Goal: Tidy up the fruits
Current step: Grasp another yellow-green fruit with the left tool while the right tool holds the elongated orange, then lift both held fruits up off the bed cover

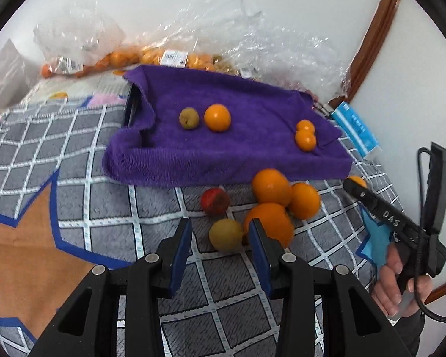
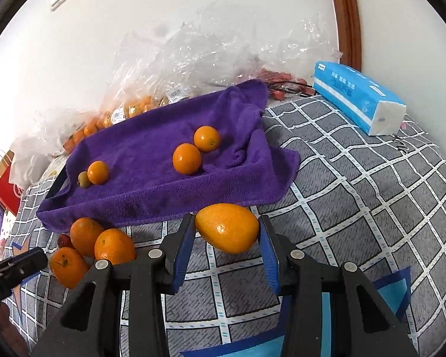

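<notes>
A tray under a purple towel point(image 1: 238, 136) holds a green fruit point(image 1: 189, 118), an orange point(image 1: 217, 117) and two small oranges point(image 1: 305, 135). On the mat in front lie three oranges point(image 1: 271, 187), a red fruit point(image 1: 214, 201) and a yellow-green fruit point(image 1: 225, 234). My left gripper point(image 1: 220, 238) is open, just short of the yellow-green fruit. My right gripper point(image 2: 226, 235) is shut on an oval orange point(image 2: 226, 228), held above the mat before the towel point(image 2: 163, 160). The right gripper also shows in the left wrist view point(image 1: 356, 186).
Clear plastic bags of oranges point(image 1: 151, 56) lie behind the tray against the wall. A blue tissue pack point(image 2: 359, 98) lies at the right. A grey checked mat point(image 2: 356, 178) covers the floor. A red bag point(image 2: 6, 190) stands at the far left.
</notes>
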`<state>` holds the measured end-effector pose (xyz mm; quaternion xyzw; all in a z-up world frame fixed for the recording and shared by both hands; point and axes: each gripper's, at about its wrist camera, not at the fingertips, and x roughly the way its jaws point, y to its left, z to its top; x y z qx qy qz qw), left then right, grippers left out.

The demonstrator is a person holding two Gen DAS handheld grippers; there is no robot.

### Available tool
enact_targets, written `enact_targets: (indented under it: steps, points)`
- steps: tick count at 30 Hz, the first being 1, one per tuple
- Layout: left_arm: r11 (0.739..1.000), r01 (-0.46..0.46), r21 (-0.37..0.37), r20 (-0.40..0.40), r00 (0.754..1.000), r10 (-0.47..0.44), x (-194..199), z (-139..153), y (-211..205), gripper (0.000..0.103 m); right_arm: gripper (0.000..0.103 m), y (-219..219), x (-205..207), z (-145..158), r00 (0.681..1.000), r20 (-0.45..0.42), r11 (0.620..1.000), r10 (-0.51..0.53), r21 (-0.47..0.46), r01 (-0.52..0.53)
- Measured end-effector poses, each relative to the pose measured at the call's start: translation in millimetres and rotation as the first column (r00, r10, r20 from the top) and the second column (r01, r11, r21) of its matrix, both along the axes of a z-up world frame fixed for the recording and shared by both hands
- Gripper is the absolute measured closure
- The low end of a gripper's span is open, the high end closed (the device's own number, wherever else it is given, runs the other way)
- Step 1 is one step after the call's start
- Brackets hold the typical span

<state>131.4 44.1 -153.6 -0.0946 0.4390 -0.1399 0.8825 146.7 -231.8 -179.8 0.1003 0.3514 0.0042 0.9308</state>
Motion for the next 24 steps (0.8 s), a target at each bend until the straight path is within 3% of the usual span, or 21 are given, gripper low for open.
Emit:
enact_targets:
  steps: [3, 10, 16, 20, 24]
  points:
    - [0.999, 0.016, -0.039, -0.030, 0.999, -0.017, 4, -7, 1, 0.078, 0.060, -2, 0, -1, 1.000, -0.002, 1.000, -0.005, 0.005, 0.005]
    - [0.998, -0.004, -0.058, -0.037, 0.999, 0.002, 4, -6, 6, 0.080, 0.060, -4, 1, -2, 1.000, -0.007, 1.000, -0.008, 0.010, 0.008]
    - [0.995, -0.091, 0.033, 0.019, 0.996, 0.091, -10, 6, 28, 0.079, 0.060, -3, 0, -1, 1.000, -0.006, 1.000, -0.003, -0.003, 0.002]
    - [0.994, -0.085, 0.074, -0.018, 0.996, 0.086, -4, -4, 33, 0.076, 0.060, -3, 0, -2, 1.000, -0.009, 1.000, 0.001, -0.004, -0.001]
    - [0.992, -0.080, 0.094, 0.017, 0.997, 0.079, 1, -8, 28, 0.073, 0.060, -5, 2, -3, 1.000, -0.017, 1.000, 0.000, 0.000, 0.000]
